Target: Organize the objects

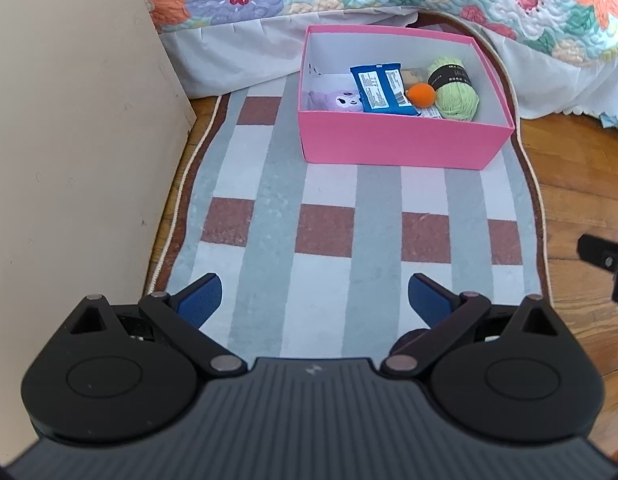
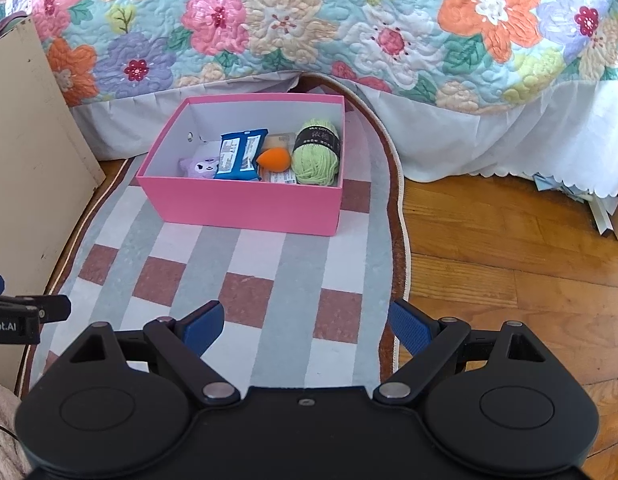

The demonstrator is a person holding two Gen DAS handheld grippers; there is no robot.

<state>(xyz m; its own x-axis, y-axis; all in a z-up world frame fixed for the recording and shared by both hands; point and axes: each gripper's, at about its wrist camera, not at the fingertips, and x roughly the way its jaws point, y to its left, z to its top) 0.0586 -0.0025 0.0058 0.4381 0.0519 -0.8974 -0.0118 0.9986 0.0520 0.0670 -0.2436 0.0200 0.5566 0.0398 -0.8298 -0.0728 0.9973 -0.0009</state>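
A: What is seen nearest the left gripper (image 1: 315,300)?

B: Its blue pads (image 1: 201,298) are spread wide with nothing held between them; only the checked rug (image 1: 329,240) is seen beneath. The right gripper (image 2: 305,326) is likewise released, its fingers (image 2: 409,328) parted over the rug's right border, where the wooden floor (image 2: 509,248) begins.

A: Is either tool caught in the other's view?

B: A black part of the left tool is glimpsed at the left edge of the right wrist view, and a black piece is seen at the right edge of the left wrist view.

A: What is found further ahead?

B: A pink box (image 1: 389,146) is set on the rug, ahead of both grippers and well apart from them; slightly right of the left one, slightly left of the right one. A beige panel (image 1: 69,140) is stood to the left.

A: And what is held in the box?

B: From left to right: a purple plush toy (image 2: 199,168), a blue packet (image 2: 239,154) leaned over it, an orange sponge (image 2: 274,159), and a green yarn ball (image 2: 317,156) with a black band at the right wall. A flat packet is partly hidden under the sponge.

A: And beyond?

B: A floral quilt (image 2: 349,24) with a white skirt is draped down behind the box
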